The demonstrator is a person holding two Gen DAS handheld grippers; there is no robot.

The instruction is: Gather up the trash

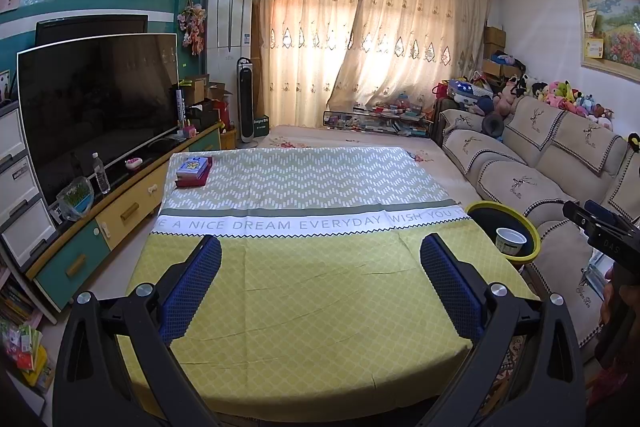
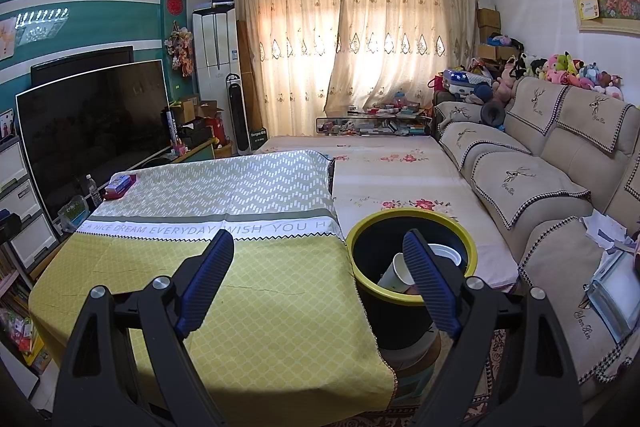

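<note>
A black bin with a yellow rim (image 2: 362,227) (image 1: 478,205) stands off the table's right edge. Inside it lie a white paper cup (image 2: 396,273) and a larger white tub (image 2: 446,253); the left wrist view shows a single cup (image 1: 510,241) in it. My right gripper (image 2: 320,243) hovers open over the table's right edge, its right finger in front of the bin, nothing between the pads. My left gripper (image 1: 320,251) hangs open over the yellow tablecloth (image 1: 320,287), empty. The right gripper's body (image 1: 608,231) shows at the left view's right edge.
A small stack of boxes (image 1: 194,171) sits on the table's far left corner. A TV (image 1: 96,107) on a low cabinet with a water bottle (image 1: 100,173) runs along the left. A beige sofa (image 2: 540,163) fills the right; paper scraps (image 2: 604,227) lie on its seat.
</note>
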